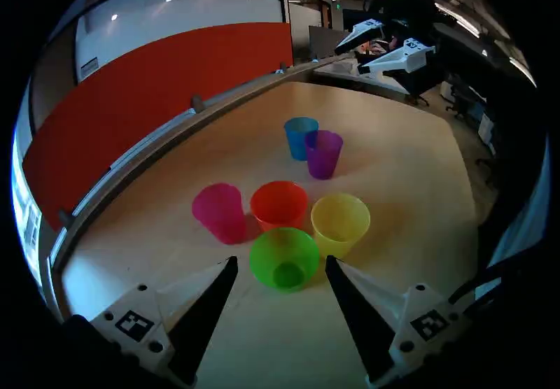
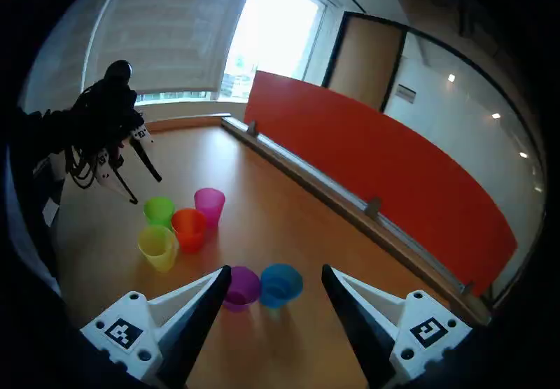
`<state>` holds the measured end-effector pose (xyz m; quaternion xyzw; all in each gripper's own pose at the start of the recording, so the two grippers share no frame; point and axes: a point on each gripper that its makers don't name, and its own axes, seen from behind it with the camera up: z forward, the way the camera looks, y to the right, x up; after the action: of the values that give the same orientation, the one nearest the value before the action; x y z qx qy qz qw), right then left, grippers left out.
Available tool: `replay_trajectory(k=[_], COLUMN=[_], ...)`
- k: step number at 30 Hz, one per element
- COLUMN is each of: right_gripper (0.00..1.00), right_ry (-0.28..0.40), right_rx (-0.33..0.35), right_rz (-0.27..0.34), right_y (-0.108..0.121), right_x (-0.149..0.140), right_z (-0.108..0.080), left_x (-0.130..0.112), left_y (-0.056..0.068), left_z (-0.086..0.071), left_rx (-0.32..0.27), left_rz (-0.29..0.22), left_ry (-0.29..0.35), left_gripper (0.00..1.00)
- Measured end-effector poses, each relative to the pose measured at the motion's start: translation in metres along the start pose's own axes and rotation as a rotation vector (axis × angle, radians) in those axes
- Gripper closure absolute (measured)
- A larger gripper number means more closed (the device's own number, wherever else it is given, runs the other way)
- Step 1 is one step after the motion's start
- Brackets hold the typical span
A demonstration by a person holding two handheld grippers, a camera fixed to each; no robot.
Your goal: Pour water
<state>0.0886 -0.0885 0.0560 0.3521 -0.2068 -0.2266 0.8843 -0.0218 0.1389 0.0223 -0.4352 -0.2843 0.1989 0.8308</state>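
Note:
Several plastic cups stand on a wooden table [image 1: 420,172]. In the left gripper view, a green cup [image 1: 284,258] sits just ahead of my open left gripper [image 1: 281,266], with pink [image 1: 220,211], orange [image 1: 279,204] and yellow [image 1: 339,222] cups behind it, and blue [image 1: 300,136] and purple [image 1: 323,153] cups farther off. My right gripper [image 1: 381,47] hovers at the far end. In the right gripper view, my open right gripper [image 2: 274,275] faces the blue cup [image 2: 281,285] and purple cup [image 2: 242,287]. Beyond stand the orange [image 2: 189,229], pink [image 2: 209,206], green [image 2: 159,211] and yellow [image 2: 158,246] cups, and the left gripper [image 2: 143,179].
A red partition panel [image 2: 392,172] with a low rail [image 1: 168,126] runs along one side of the table. A bright window [image 2: 273,39] lies behind. Office chairs [image 1: 458,98] stand past the table's far edge.

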Motion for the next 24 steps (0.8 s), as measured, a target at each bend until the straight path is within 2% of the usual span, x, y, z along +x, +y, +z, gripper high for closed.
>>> replay_trajectory(k=[9,24], right_gripper=[0.0,0.0], right_ry=[-0.005,-0.012], right_rx=[0.007,0.009], right_rz=[-0.007,-0.01], right_y=[0.0,0.0], right_x=[-0.002,-0.006], right_z=[0.007,0.013], left_x=[-0.015,-0.025], left_y=[0.001,-0.001], left_z=[0.016,0.03], left_rx=[-0.004,0.003], left_rz=[0.015,0.025], left_ry=[-0.036,-0.054], left_gripper=[0.07,0.07])
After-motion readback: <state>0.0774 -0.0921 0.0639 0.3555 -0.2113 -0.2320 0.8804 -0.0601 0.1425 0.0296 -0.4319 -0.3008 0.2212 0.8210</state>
